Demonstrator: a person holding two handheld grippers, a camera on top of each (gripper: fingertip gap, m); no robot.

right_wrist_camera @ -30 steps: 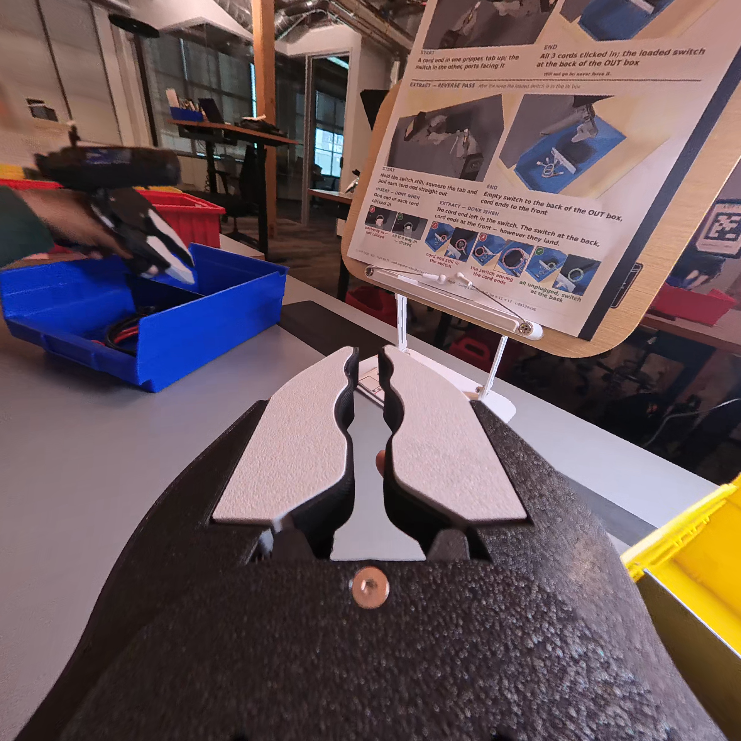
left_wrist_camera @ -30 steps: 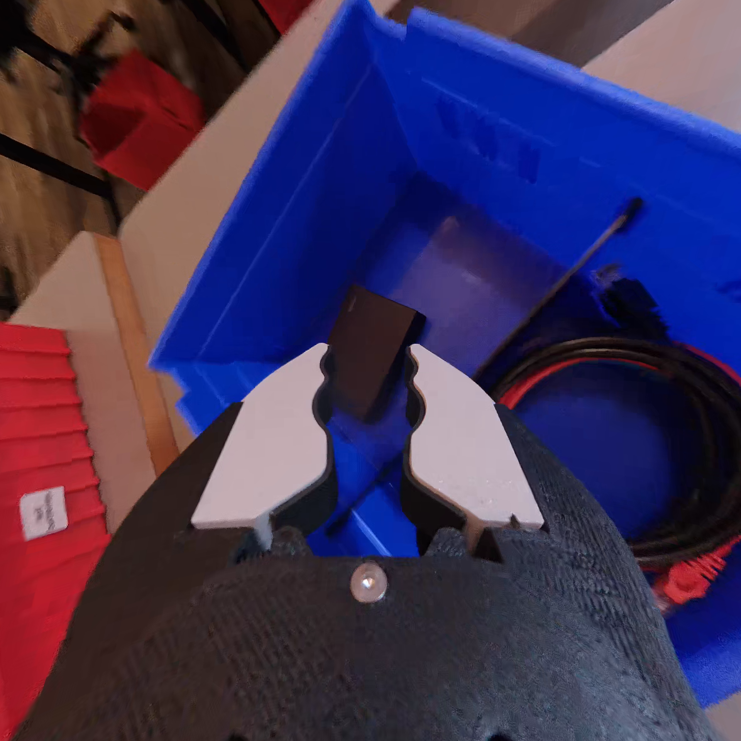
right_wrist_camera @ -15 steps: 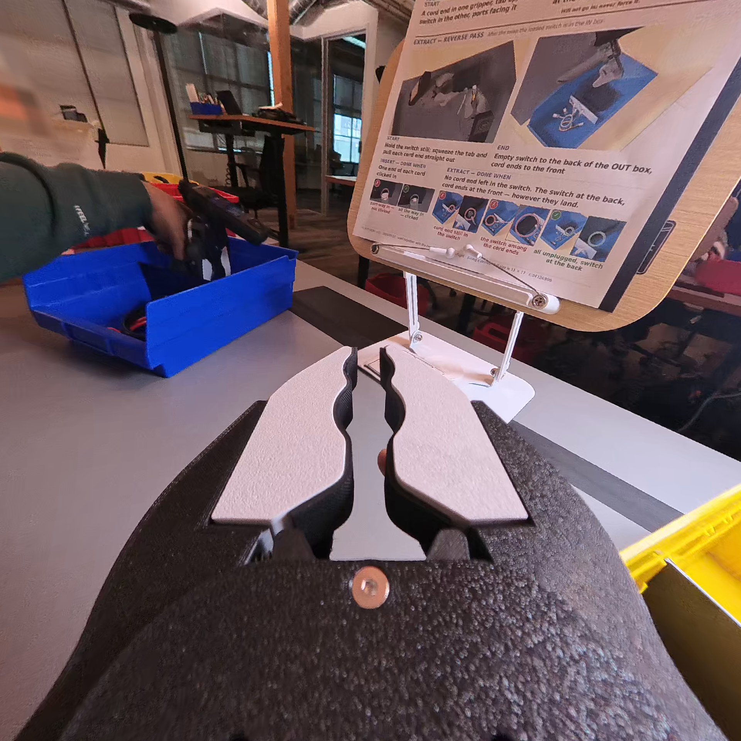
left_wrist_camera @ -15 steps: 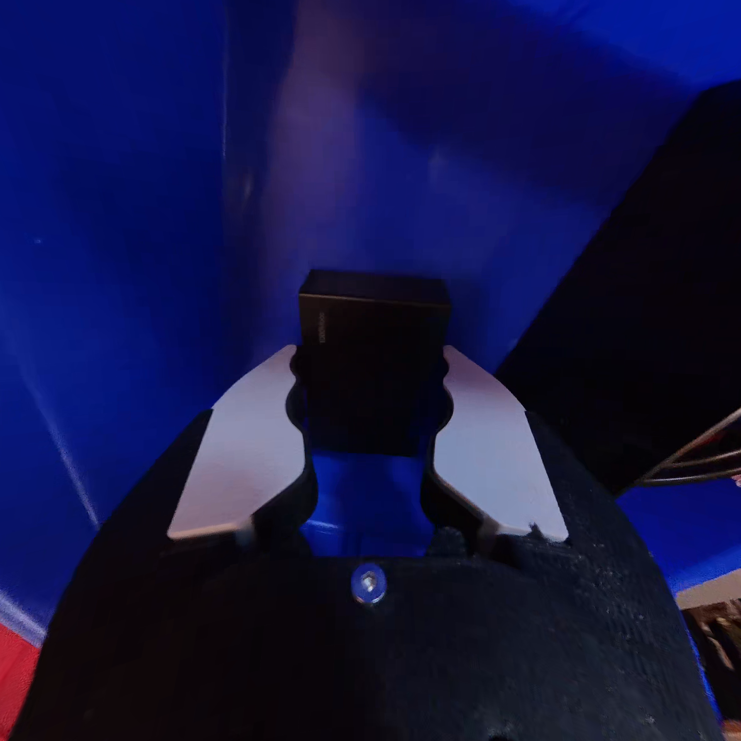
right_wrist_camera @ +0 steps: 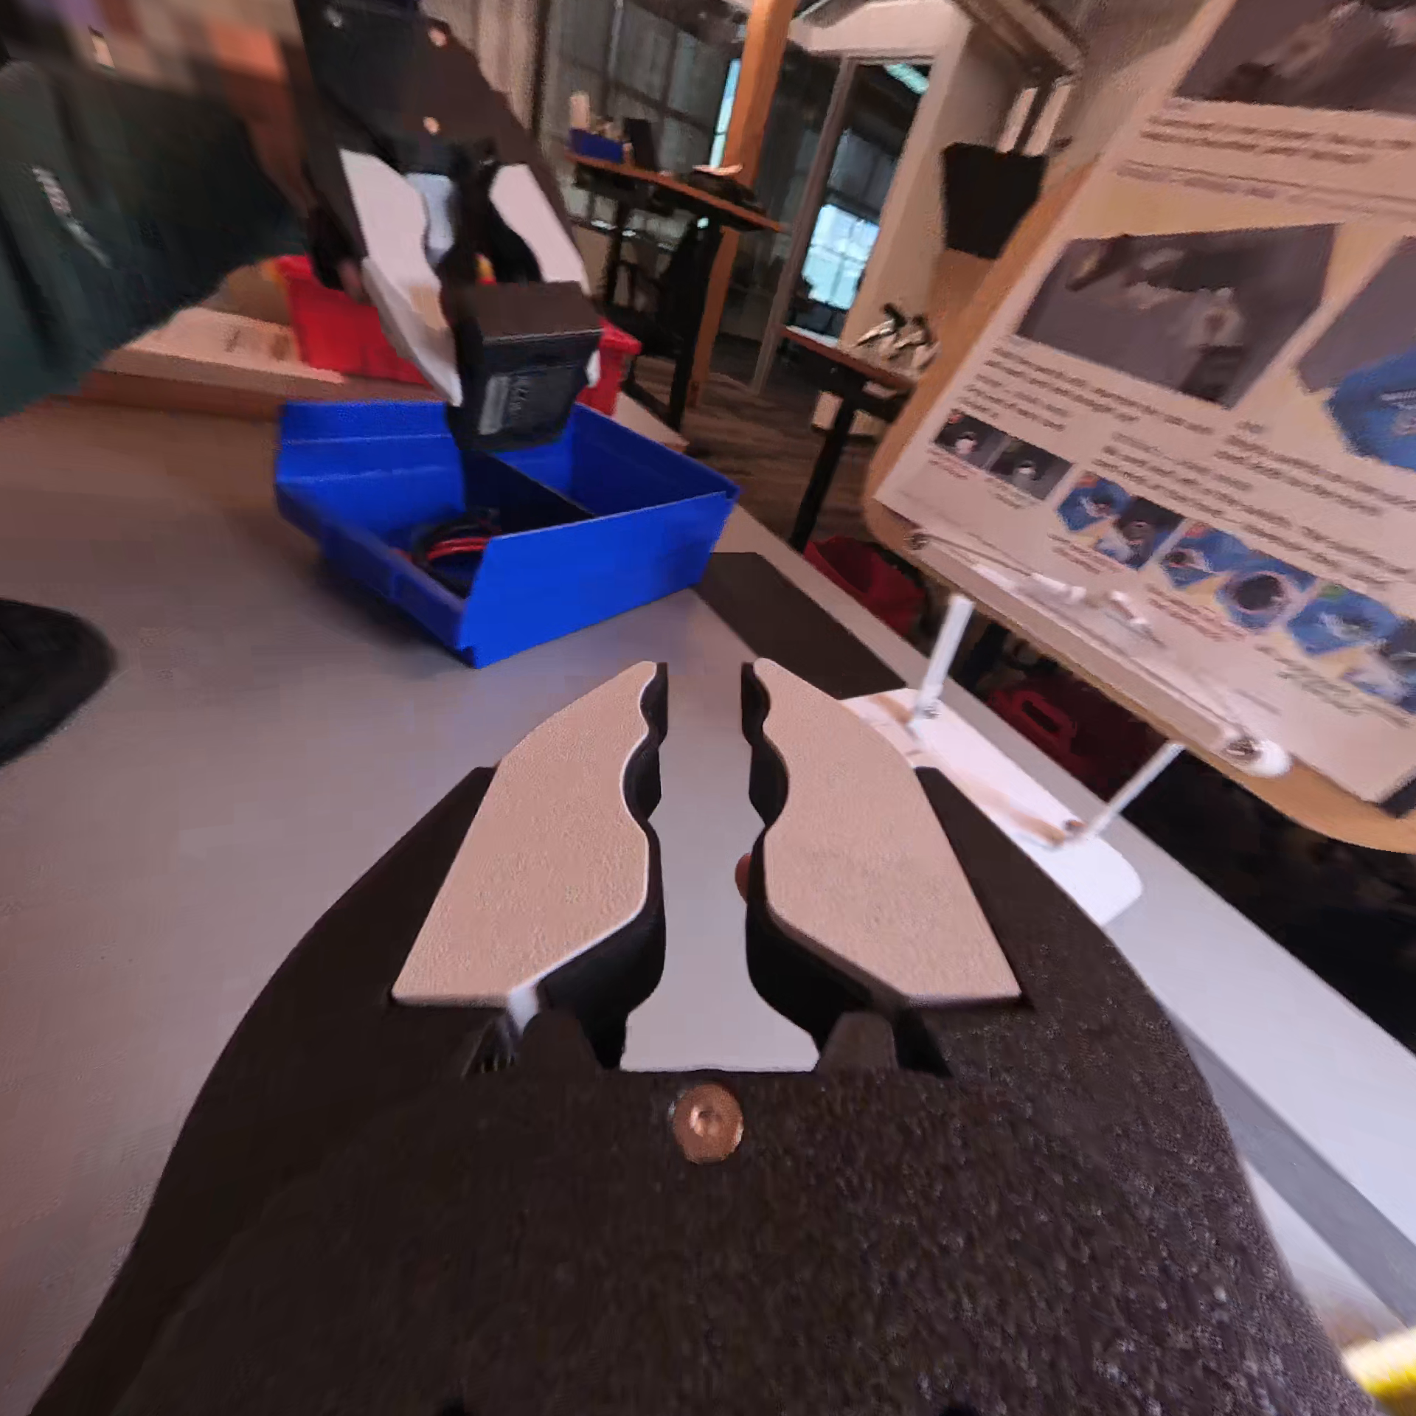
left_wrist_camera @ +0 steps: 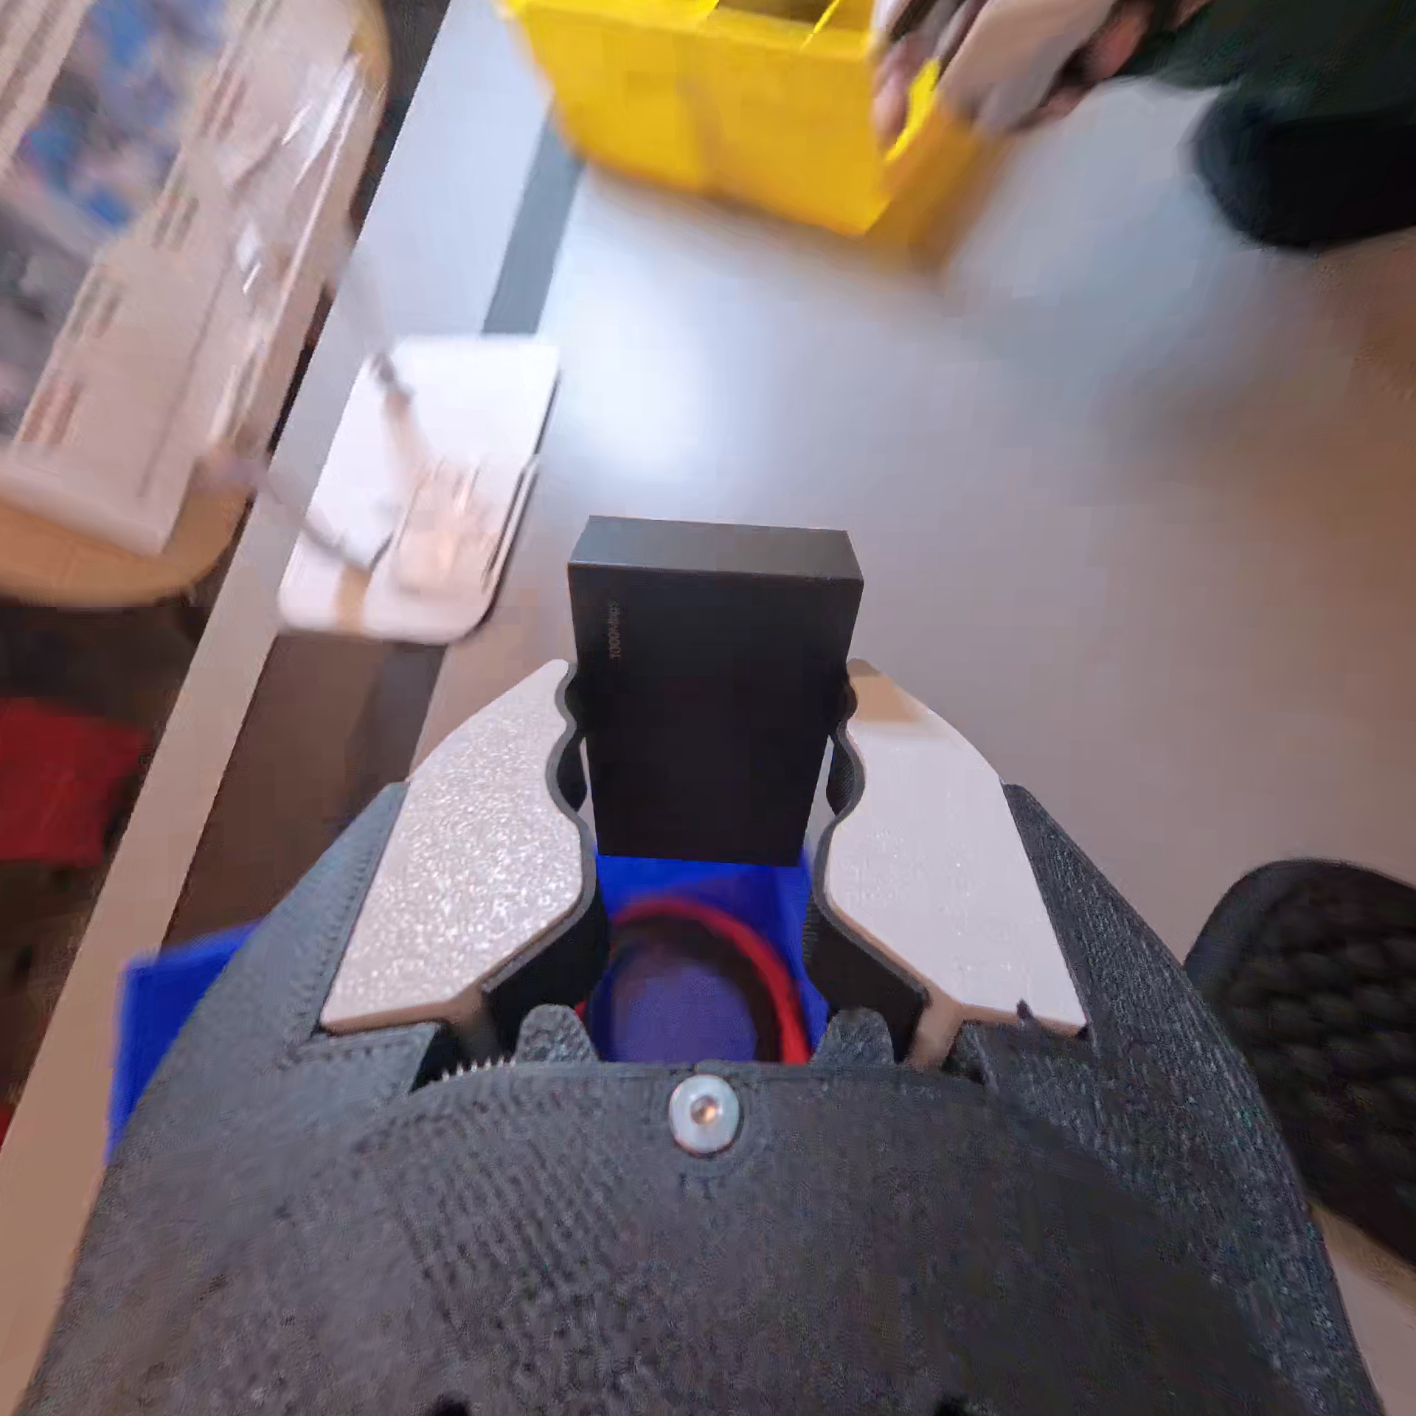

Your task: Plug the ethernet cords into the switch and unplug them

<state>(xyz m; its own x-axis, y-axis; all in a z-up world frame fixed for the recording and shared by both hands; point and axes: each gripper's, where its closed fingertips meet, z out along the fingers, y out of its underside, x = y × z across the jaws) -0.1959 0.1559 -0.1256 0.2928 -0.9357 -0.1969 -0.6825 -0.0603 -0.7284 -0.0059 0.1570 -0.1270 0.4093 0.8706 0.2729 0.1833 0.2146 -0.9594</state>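
Note:
My left gripper (left_wrist_camera: 709, 674) is shut on a black switch (left_wrist_camera: 712, 689), held by its two sides with its far end sticking out past the fingertips. In the right wrist view the left gripper (right_wrist_camera: 460, 253) holds the switch (right_wrist_camera: 529, 375) in the air just above the blue bin (right_wrist_camera: 582, 567). Coiled red and black cords (right_wrist_camera: 452, 544) lie in the bin's front part; they also show under my left gripper (left_wrist_camera: 766, 973). My right gripper (right_wrist_camera: 705, 674) hovers over the grey table, empty, its jaws a narrow gap apart.
An instruction board on a white stand (right_wrist_camera: 1034, 827) stands at the table's far edge, right of the blue bin. A yellow bin (left_wrist_camera: 728, 115) sits at the right end of the table. A dark round mesh object (left_wrist_camera: 1318, 1034) is at the near edge. Left tips to right tips: about 20 cm. From the left gripper's tips to the dark round mesh object (left_wrist_camera: 1318, 1034) is close to 25 cm.
My left gripper has lifted the switch out of the blue bin and swung to face the table. My right gripper's jaws have parted slightly and it has turned toward the bin.

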